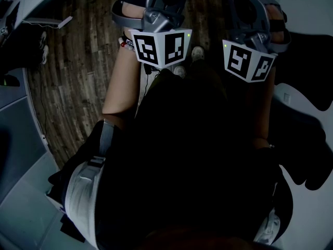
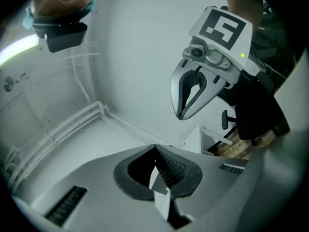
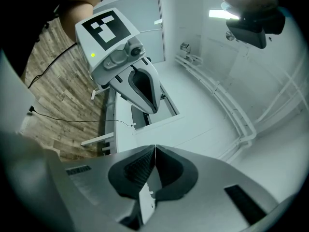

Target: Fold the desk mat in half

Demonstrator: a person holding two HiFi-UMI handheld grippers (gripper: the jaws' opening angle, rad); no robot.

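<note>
My left grey plastic claw (image 2: 155, 150) is pressed together, empty; my right grey plastic claw (image 3: 154, 149) too, both held side by side over brown wood-plank floor (image 3: 53, 110).

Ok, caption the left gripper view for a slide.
Left gripper shut and empty; right gripper held opposite, before a white wall.

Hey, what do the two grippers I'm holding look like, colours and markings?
The left gripper and right gripper both have smooth grey moulded bodies with black ribbed pads. Each carries a white cube printed with black square markers, with a small green light on it. You're wearing dark clothing.
</note>
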